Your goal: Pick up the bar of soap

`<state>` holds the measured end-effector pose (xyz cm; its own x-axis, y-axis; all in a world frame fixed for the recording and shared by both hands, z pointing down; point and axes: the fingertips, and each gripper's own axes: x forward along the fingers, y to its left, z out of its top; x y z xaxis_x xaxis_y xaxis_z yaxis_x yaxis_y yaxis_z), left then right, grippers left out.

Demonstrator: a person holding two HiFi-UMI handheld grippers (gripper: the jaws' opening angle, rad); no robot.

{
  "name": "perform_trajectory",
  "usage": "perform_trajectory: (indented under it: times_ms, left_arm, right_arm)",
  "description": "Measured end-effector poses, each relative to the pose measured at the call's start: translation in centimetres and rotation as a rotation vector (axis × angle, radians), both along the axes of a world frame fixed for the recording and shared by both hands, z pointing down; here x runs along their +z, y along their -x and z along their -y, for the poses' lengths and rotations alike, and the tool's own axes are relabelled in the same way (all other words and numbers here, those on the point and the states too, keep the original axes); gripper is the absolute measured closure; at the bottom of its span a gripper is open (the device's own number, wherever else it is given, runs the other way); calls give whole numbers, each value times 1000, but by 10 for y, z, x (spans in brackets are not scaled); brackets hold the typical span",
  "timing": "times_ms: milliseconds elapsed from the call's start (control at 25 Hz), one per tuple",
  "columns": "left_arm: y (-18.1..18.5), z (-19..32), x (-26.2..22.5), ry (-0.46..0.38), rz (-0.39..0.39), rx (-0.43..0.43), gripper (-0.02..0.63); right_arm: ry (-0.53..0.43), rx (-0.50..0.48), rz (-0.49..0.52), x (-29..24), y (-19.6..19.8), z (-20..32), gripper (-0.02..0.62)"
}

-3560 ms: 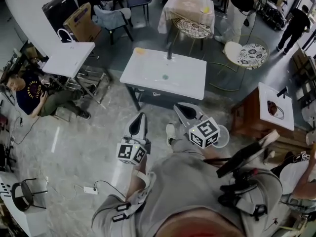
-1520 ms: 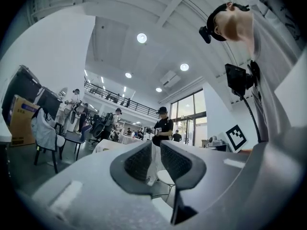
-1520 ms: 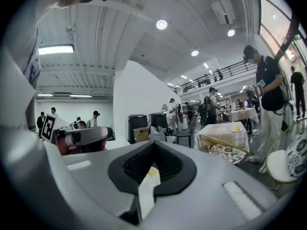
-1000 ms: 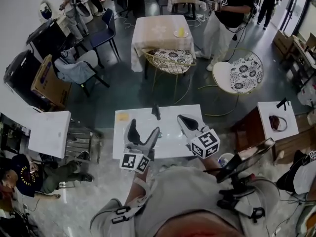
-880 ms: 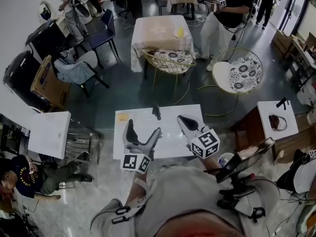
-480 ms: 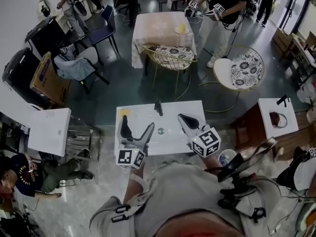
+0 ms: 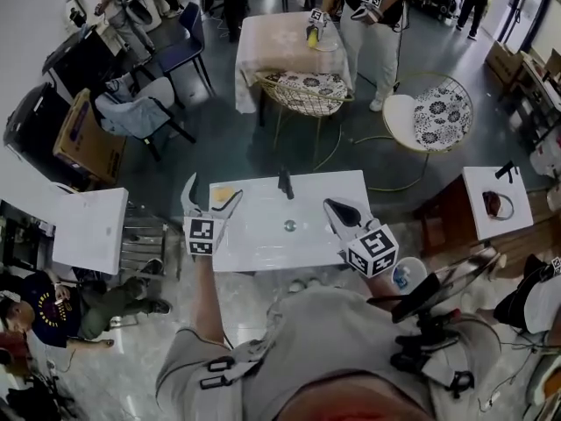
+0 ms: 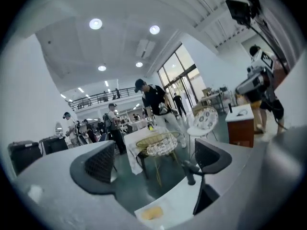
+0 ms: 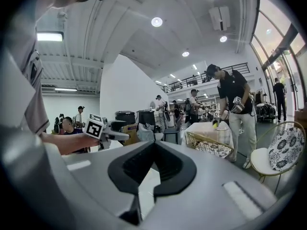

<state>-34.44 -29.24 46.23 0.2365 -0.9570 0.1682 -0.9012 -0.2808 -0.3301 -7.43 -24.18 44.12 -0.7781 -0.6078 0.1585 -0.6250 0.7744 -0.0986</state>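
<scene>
on table (image 7: 263,239) corner, flat yellow soap bar (image 7: 221,194)

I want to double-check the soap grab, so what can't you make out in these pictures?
- Soap: tiny in the head view, blurred low in the left gripper view; its shape is unclear.
- Left gripper, jaws just opening with nothing between them: its gap to the soap, neither view settles.
- Right gripper, shut: in its view its own body hides most of the table, and no soap shows.

Open hall: tables (image 7: 263,231), wicker chairs (image 7: 302,103)
</scene>
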Motion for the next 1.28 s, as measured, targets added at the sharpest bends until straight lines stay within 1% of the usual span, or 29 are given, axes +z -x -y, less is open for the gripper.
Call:
perform_trajectory:
  times_ms: [160, 280, 400, 480, 680, 840, 920, 1040, 1280]
  left_arm:
    - [19, 33, 62, 169, 239, 43, 83]
    - [28, 54, 105, 291, 364, 93, 83]
    - [34, 68, 147, 409, 503, 166, 83]
    - [38, 73, 175, 480, 567, 221, 83]
    - [63, 82, 237, 660, 609, 317, 84]
    - [85, 83, 284, 793, 689, 373, 84]
    - [90, 85, 304, 840, 706, 396, 86]
    - [99, 95, 326, 897, 707, 406, 94]
    - [107, 104, 360, 963, 692, 402, 100]
  right_arm:
    - [2, 13, -6, 3, -1, 3, 592]
    - [4, 24, -9, 6, -2, 7, 592]
    - [10, 34, -7, 7, -3, 9, 592]
    - [17, 44, -12, 9, -5, 9, 592]
    - [24, 76, -27, 11, -8, 15, 592]
    - [44, 117, -45, 17, -17, 21, 592]
    - [54, 128, -49, 20, -20, 24, 592]
    - [53, 139, -52, 20, -20, 32, 592]
    - [73, 171, -64, 29, -21, 45, 592]
